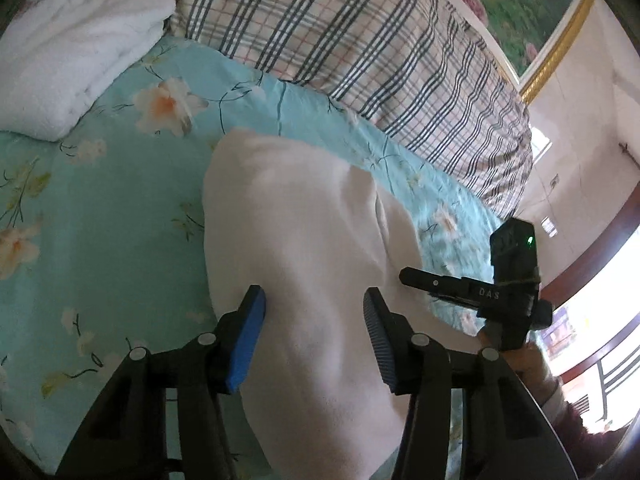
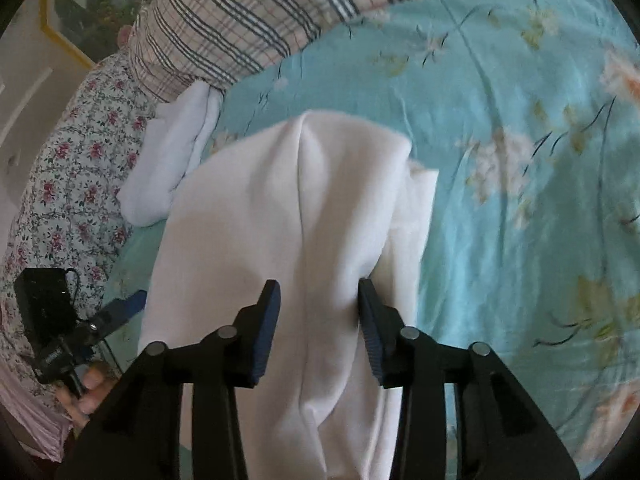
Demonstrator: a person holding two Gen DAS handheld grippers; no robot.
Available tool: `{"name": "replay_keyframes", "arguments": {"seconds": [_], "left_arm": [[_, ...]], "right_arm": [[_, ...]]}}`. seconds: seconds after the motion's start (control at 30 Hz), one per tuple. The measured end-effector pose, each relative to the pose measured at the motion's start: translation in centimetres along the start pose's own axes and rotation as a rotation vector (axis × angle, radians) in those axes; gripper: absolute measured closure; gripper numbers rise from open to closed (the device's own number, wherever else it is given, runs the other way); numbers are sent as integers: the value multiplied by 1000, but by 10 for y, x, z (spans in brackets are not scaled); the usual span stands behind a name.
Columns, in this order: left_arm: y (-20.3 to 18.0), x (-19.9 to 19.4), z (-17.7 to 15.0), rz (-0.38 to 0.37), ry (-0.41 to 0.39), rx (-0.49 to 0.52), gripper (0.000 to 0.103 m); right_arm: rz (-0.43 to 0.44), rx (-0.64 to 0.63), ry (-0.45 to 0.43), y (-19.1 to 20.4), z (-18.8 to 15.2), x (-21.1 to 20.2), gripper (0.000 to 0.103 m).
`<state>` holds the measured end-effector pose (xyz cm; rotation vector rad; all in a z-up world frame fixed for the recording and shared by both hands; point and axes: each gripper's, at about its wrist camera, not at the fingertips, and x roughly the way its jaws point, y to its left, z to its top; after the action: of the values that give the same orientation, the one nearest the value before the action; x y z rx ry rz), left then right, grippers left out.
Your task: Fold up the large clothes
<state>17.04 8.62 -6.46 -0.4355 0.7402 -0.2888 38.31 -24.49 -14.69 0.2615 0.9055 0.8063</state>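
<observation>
Taking the plaid quilt [image 1: 360, 52] at the far side of the bed as the marker: to its left, right up against its end, a white garment [image 1: 76, 60] lies folded into a thick, tidy bundle on the turquoise flowered sheet [image 1: 100, 208]. That one looks finished, I'd say.

Nearer than the quilt, toward the middle of the bed, is the piece in hand: a white cloth [image 1: 304, 248], long and narrow, doubled over with soft ridges running along it. It stretches from a rounded far end, short of the quilt, back toward the person. Both tools sit at its near end. The left gripper [image 1: 314, 328] has its blue pads either side of the cloth with a clear gap showing at the left pad; it looks open around the fabric rather than pinching it. In its own camera the right gripper [image 2: 318, 328] also straddles the cloth, its jaws narrower and the fabric bunched up against the right pad, but I cannot tell whether it really grips.

My judgement: one item is done, and this second one is partway there. It has been brought in lengthwise but not yet folded across into a bundle like the first. To the right of it, below the quilt, the sheet shows only its flowers.
</observation>
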Motion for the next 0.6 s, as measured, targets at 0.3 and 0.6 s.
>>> {"name": "replay_keyframes", "arguments": {"seconds": [0.3, 0.6], "left_arm": [[-21, 26, -6, 11, 62, 59, 53], [-31, 27, -1, 54, 81, 111, 53]], "right_arm": [[48, 26, -104, -11, -3, -34, 97], [-42, 110, -67, -30, -13, -24, 88]]}}
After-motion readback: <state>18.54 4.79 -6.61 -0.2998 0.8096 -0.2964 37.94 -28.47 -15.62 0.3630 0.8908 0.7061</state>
